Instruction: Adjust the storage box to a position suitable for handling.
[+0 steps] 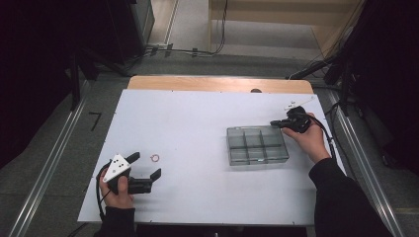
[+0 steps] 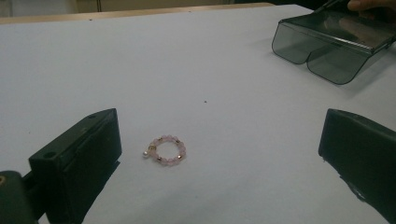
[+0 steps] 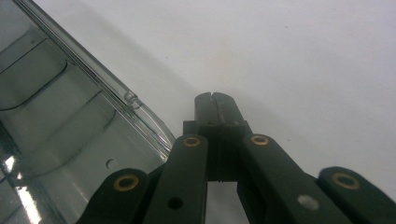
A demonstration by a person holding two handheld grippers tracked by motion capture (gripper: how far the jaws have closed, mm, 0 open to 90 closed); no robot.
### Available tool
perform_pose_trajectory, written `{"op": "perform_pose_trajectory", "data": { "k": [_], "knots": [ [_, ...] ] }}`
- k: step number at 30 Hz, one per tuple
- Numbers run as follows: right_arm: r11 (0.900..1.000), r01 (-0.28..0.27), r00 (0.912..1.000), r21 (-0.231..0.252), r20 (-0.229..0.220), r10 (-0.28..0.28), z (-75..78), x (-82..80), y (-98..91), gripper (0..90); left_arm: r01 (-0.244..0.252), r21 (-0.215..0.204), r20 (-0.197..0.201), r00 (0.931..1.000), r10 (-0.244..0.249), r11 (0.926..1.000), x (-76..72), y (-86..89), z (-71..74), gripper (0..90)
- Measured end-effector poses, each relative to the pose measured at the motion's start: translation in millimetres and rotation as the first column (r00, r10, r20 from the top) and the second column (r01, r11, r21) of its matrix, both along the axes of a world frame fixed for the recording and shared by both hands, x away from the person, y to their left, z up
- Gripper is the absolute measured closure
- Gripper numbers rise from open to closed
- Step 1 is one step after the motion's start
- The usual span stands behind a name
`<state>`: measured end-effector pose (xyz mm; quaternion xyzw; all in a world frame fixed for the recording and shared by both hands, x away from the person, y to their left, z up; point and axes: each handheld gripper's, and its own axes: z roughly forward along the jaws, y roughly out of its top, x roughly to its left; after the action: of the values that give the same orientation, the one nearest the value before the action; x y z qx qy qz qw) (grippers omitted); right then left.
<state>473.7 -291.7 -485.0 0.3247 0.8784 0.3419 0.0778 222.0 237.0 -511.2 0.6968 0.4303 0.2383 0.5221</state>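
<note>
Left tool (image 1: 146, 166): jaws released, spread wide, nothing between the pads. It sits low over the white worktop (image 1: 197, 123) near the front left corner, held in the person's left hand (image 1: 117, 190), grey three-cornered plate on top. In the left gripper view (image 2: 219, 154) the two black jaws stand at either side of the frame.

Small pink bead ring with gold spacers and one white pearl (image 2: 166, 151): lies flat on the worktop ahead of the left tool, closer to that view's left jaw, touching neither. In the high view it (image 1: 155, 158) sits just beyond the jaw tips, apart from them.

Right tool (image 1: 275, 123): jaws clenched, pads pressed together, empty. In the right gripper view (image 3: 215, 98) the closed tips are just beside the rim of the smoky clear plastic compartment box (image 3: 70, 116); contact with the rim cannot be judged. The person's right hand (image 1: 311, 136) holds it at the box's far right corner.

Compartment box (image 1: 257, 144): six cells in two rows, right of centre on the worktop, well apart from the bead ring. Seen in the left gripper view at top right (image 2: 327, 51).

Black sleeves (image 1: 341, 202) enter from the bottom edge.
</note>
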Motion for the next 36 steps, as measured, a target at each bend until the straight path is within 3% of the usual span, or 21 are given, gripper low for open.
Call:
{"op": "perform_pose_trajectory", "data": {
  "k": [13,26,36],
  "knots": [
    [0.9979,-0.065,0.9978,-0.008,-0.013,0.064,-0.6,-16.3,25.9,88.4,0.002,0.0,0.001,1.0,-0.002,1.0,0.1,0.0,-0.1,0.0],
    [0.9999,-0.008,0.9991,0.007,-0.042,0.008,-1.7,-32.2,31.6,88.3,0.003,0.0,0.0,1.0,-0.003,1.0,0.3,-0.4,-0.2,0.0],
    [0.9999,-0.014,0.9991,0.002,-0.04,0.014,-2.4,-49.5,43.3,88.3,0.002,-0.001,0.0,1.0,-0.002,1.0,0.2,-0.3,-0.2,0.0]
  ]
}}
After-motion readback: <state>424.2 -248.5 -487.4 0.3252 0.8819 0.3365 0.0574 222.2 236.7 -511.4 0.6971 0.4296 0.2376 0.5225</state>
